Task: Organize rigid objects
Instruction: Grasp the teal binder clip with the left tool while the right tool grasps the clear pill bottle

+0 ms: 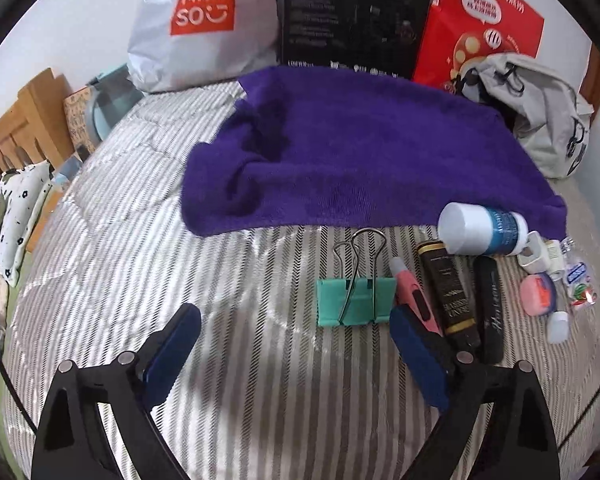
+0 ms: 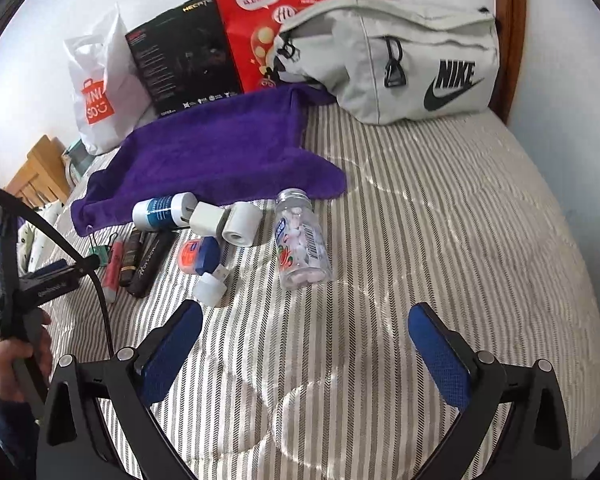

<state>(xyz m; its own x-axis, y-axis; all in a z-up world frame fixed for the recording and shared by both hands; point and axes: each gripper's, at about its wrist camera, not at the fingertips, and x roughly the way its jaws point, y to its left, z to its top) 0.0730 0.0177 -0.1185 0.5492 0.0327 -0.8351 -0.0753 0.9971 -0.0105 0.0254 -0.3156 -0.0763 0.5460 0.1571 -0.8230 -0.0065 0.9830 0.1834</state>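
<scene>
Both tools are spread wide and empty: our left tool hangs low over the striped bed, just short of the teal binder clip; our right tool faces the clear pill bottle. We judge the clip is the piece to take. We should close across its flat body, not the wire handles (they would swing). The pink tube lies just beside its right edge, so we come in from the left, where bare bedding gives room. The purple towel behind is clear for setting things down.
</scene>
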